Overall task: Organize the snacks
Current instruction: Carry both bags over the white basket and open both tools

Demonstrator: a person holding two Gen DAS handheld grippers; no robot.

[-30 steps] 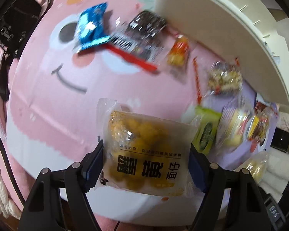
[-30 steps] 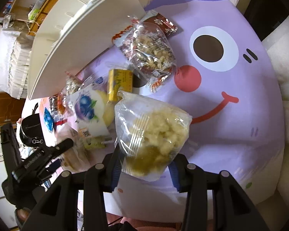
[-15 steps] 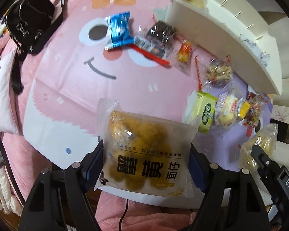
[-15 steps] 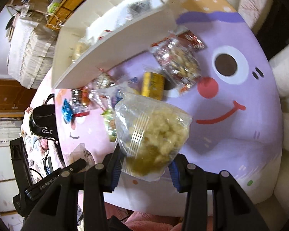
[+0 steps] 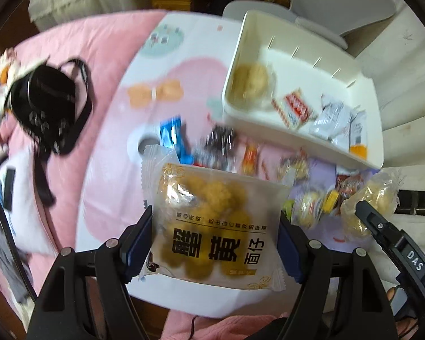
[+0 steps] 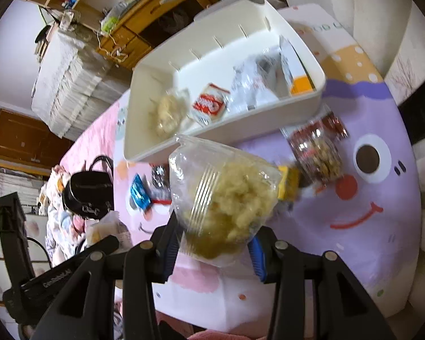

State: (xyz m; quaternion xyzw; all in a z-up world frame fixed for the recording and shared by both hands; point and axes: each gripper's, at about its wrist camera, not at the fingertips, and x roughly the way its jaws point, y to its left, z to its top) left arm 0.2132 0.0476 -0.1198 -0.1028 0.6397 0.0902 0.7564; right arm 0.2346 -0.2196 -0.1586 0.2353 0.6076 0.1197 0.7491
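Observation:
My left gripper [image 5: 215,240] is shut on a clear packet of golden fried balls with large black print [image 5: 212,221], held high over the pink mat. My right gripper [image 6: 215,240] is shut on a clear bag of pale yellow puffed snack [image 6: 226,198], also seen at the right edge of the left wrist view as the same bag [image 5: 371,201]. A white divided bin [image 5: 303,144] [image 6: 221,133] stands beyond both; it holds a round yellow snack [image 5: 252,85], a red-and-white packet [image 6: 209,104] and silver packets [image 5: 334,119]. Loose snacks lie in front of the bin.
On the mat lie a blue packet [image 6: 140,192], a dark packet [image 5: 221,141], a yellow box [image 6: 289,184] and a bag of mixed nuts [image 6: 317,147]. A black handbag [image 5: 48,104] [image 6: 87,192] rests at the left on pink bedding. Wooden shelves [image 6: 121,8] stand behind.
Both grippers have risen with their packets, so the mat looks farther away and the inside of the white bin has come into view. Neither grip has altered.

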